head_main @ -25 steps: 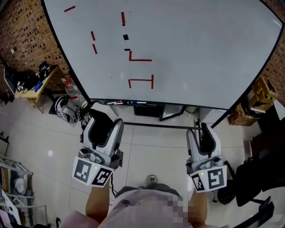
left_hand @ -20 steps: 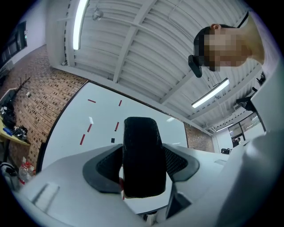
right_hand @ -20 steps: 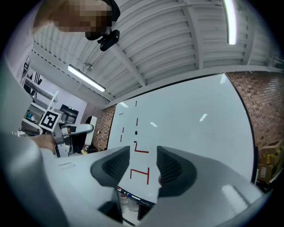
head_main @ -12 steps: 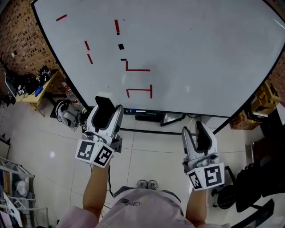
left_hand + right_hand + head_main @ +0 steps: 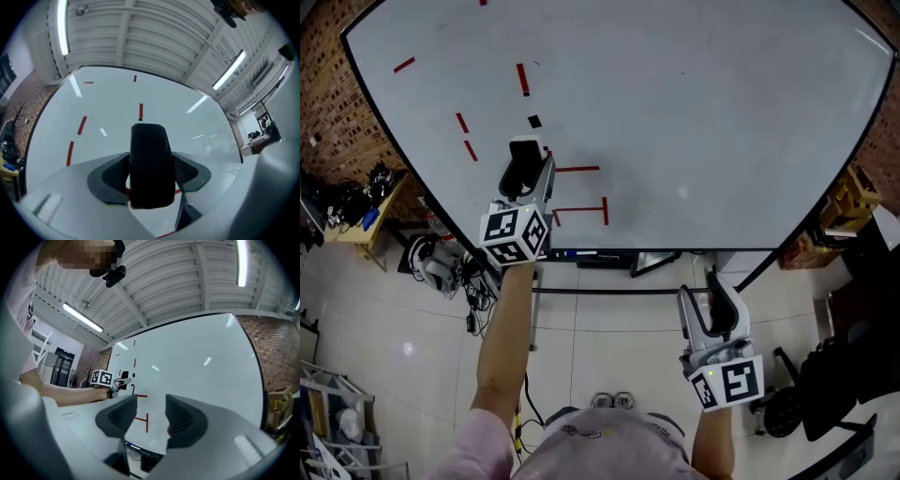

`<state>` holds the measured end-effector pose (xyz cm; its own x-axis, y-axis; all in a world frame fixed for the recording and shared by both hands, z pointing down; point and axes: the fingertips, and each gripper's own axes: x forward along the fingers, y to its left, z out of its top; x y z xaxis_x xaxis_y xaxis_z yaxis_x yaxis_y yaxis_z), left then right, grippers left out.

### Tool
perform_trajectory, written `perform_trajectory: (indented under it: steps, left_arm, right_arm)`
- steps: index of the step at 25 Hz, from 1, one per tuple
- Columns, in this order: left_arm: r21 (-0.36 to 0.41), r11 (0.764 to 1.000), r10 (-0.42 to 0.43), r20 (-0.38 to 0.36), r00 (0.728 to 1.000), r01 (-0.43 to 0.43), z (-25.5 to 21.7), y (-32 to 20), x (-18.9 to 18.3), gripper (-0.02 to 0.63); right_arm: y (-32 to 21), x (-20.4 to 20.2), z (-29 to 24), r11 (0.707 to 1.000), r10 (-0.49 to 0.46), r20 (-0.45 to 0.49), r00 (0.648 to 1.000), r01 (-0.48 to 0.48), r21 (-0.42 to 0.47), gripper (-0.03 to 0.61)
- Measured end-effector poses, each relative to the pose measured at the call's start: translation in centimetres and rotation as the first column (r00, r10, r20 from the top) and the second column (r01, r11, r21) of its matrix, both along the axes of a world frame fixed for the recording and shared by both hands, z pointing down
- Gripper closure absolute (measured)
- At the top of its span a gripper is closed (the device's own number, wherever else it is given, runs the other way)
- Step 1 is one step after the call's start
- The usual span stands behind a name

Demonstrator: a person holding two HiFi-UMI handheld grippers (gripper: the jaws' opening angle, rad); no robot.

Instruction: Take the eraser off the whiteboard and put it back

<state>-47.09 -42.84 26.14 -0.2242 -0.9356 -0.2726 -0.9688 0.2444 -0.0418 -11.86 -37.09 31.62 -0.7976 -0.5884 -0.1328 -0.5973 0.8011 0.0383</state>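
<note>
- Since a second ago, the left gripper (image 5: 525, 155) has travelled from low in front of the person's body up and forward to the whiteboard (image 5: 694, 112), with the arm (image 5: 504, 328) now stretched out. The right gripper (image 5: 712, 286) has only shifted a little and stays low, near the body.
- In the left gripper view, the fingers (image 5: 115, 176) are clamped on the black eraser (image 5: 150, 166), one textured pad pressing each long side. The eraser stands upright between them and juts out past the tips toward the board.
- From the head view, the eraser (image 5: 522, 169) sits over the lower left part of the whiteboard, just beside a horizontal red stroke (image 5: 577, 170) and below a small black mark (image 5: 534, 121). Whether it touches the board surface cannot be told.
- A vertical red stroke (image 5: 522, 79) lies higher on the board, above the black mark.
- The left gripper's marker cube (image 5: 516, 234) hangs over the board's lower edge, just above the marker tray (image 5: 581, 253).
- In the right gripper view, the right gripper's fingers (image 5: 123, 416) stand apart with nothing between them, and the whiteboard shows through the gap.
- That same view catches the left gripper (image 5: 119, 380) off to its left, holding the eraser (image 5: 124, 376) at the board.
- The right gripper hangs over the tiled floor (image 5: 609, 347), well apart from the whiteboard.
- A brick wall (image 5: 328, 103) runs behind the board's left edge.
</note>
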Motion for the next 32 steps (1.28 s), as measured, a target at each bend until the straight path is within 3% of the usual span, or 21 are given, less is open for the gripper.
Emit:
perform_trajectory:
  steps: [5, 9, 18, 25, 32]
  left_arm:
    - [-0.047, 0.996, -0.079, 0.020, 0.997, 0.080, 1.1, -4.2, -2.2, 0.339]
    - [-0.008, 0.994, -0.104, 0.057, 0.993, 0.105, 1.4, -4.8, -2.3, 0.341]
    - [-0.010, 0.997, -0.075, 0.104, 0.992, 0.076, 1.7, -4.7, -1.9, 0.341]
    - [0.000, 0.998, -0.070, 0.087, 0.994, 0.071, 2.0, -4.1, -2.1, 0.325]
    - [0.063, 0.997, -0.047, 0.102, 0.994, 0.040, 1.0, -1.2, -0.9, 0.325]
  right_arm:
    - [-0.5, 0.4, 1.1, 0.999, 0.041, -0.024, 0.999, -0.042, -0.016, 0.394]
    - [-0.6, 1.0, 1.3, 0.998, 0.065, -0.037, 0.997, -0.065, -0.010, 0.394]
    - [-0.2, 1.2, 1.1, 0.996, 0.085, -0.052, 0.995, -0.085, 0.002, 0.394]
    - [0.2, 1.9, 1.2, 0.995, 0.100, -0.050, 0.994, -0.100, -0.004, 0.394]
    - [0.6, 2.0, 1.2, 0.994, 0.107, -0.051, 0.993, -0.108, -0.009, 0.394]
